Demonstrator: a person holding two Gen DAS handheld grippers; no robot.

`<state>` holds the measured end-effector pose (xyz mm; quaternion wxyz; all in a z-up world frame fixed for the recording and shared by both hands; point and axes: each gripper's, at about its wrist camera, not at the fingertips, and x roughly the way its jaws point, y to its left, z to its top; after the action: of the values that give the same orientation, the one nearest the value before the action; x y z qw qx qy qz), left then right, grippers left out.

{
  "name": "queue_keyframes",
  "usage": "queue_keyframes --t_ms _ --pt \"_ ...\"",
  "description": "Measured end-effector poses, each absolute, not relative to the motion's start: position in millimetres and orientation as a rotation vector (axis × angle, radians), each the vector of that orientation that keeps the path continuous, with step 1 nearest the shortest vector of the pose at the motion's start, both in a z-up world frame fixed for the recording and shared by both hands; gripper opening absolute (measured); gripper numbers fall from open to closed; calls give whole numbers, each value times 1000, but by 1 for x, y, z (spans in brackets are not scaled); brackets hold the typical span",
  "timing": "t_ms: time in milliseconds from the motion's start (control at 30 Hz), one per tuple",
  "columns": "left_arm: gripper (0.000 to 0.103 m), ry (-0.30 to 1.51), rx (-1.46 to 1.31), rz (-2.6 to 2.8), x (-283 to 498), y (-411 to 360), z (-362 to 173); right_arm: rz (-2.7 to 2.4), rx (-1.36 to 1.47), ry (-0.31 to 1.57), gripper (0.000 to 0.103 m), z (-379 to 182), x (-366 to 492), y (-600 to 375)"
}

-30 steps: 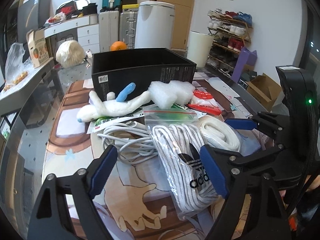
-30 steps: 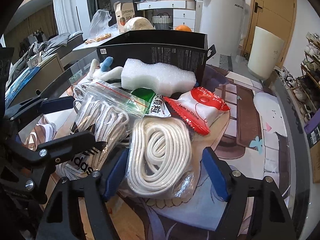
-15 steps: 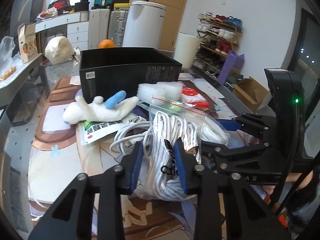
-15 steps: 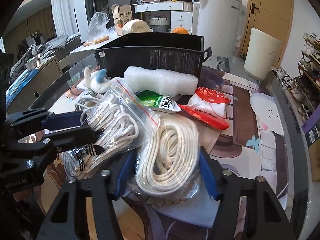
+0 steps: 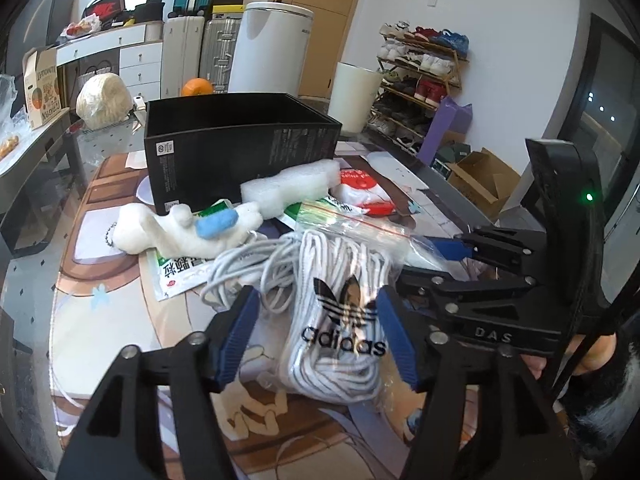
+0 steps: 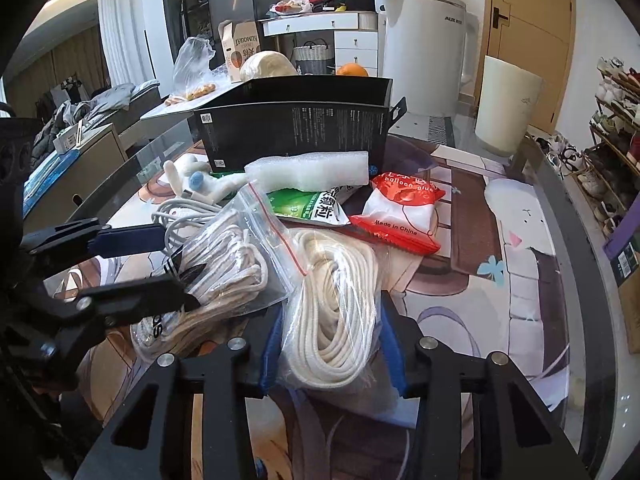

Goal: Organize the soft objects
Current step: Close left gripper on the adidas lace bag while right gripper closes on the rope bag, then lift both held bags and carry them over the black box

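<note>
Left gripper (image 5: 316,332) jaws reopened off the adidas lace bag (image 5: 340,320) at lower centre – now spread, not pinching. Right gripper (image 6: 332,348) closed, pinching the rope bag (image 6: 336,308), bottom centre. Grasp step – next probably lift toward the black box (image 6: 296,128), upper centre.

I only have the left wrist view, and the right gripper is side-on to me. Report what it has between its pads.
Observer: In the right wrist view, the right gripper has its pads pressed on both sides of the bag of cream rope. Its jaws have just been closing on it.
Operator: Check that bag is free of the laces bag before I lift.
Observer: Not free. A corner of the laces bag, the one with the red zip strip, lies over the left side of the bag of cream rope, so it may drag along.
</note>
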<state>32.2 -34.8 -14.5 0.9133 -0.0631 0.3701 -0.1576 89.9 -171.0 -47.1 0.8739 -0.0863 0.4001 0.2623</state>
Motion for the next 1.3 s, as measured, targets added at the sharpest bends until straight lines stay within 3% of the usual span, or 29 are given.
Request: queue_keyframes --t_ms 100,400,467,500,533,633,1300 --pt "76 762 -95 -308 30 -39 -16 549 -174 833 43 -47 90 -172" --pt "76 797 -35 -314 32 -51 -25 558 -167 829 43 -47 87 -173" --pt "74 802 -13 -300 33 -54 -27 556 -165 828 43 -47 86 -173" --pt "68 805 1 -291 33 -56 -27 554 -165 827 43 -47 85 -172" --pt "49 816 13 -292 34 -57 -29 552 -168 826 43 -47 84 -171" --pt "41 801 18 -312 31 -61 -28 558 -188 818 42 -45 81 -169" --pt "39 640 -37 -224 15 -31 -2 533 -259 649 40 -9 57 -174"
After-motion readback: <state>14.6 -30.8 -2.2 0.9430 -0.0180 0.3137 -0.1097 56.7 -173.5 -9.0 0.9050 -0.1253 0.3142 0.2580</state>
